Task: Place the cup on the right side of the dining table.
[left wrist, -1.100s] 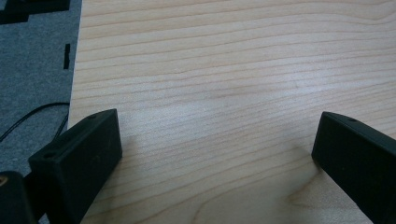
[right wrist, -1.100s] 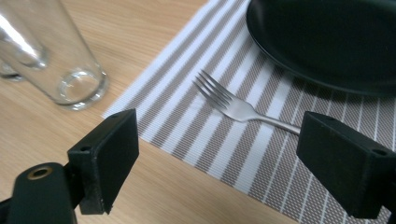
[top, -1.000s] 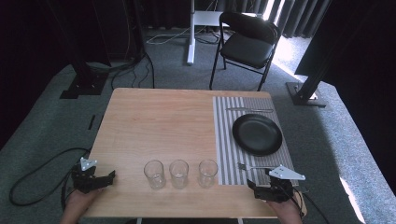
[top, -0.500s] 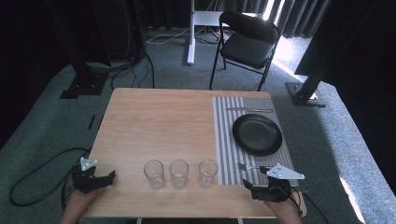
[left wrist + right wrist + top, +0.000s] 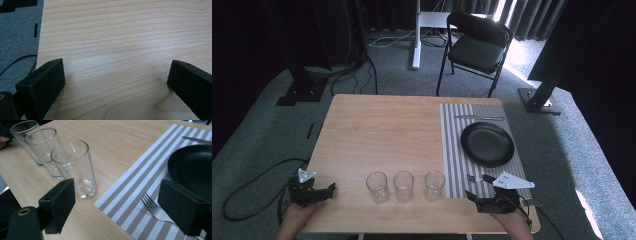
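- Wooden desk (image 5: 382,130) in the high view, with a striped placemat (image 5: 452,150) on its right part under a black plate (image 5: 487,144) and a knife (image 5: 479,118) at the far end.
- Same view: fork (image 5: 477,177) lying flat on the near end of the placemat, between the plate and the desk's front edge. Long axis running roughly across the desk, tines toward the row of three glasses (image 5: 403,186).
- Same view: right hand-held gripper (image 5: 472,196) just on the near side of the fork, tips aimed left and away. Left hand-held gripper (image 5: 329,189) at the near left corner, well apart from the fork, with all three glasses in between. So the right hand far the nearer of the two.
- Left gripper view: left hand-held gripper (image 5: 116,75) with jaws wide apart, holding nothing. Between them just the bare wood grain of the desk (image 5: 112,37).
- Right gripper view: right hand-held gripper (image 5: 117,195) with jaws just drawn in a little, yet standing well apart and pressing on nothing.
- Same view: fork (image 5: 152,207) low and to the right in the gap, tines pointing up and left, handle slanting away under the right jaw. Lies askew to the jaws, not squarely between them.
- Same view: nearest glass (image 5: 75,167) beyond the left jaw on the bare wood, plate (image 5: 192,170) beyond the right jaw. Judged from this, a likely reach for the fork calls for a short drop forward and a slight shift toward the plate side.
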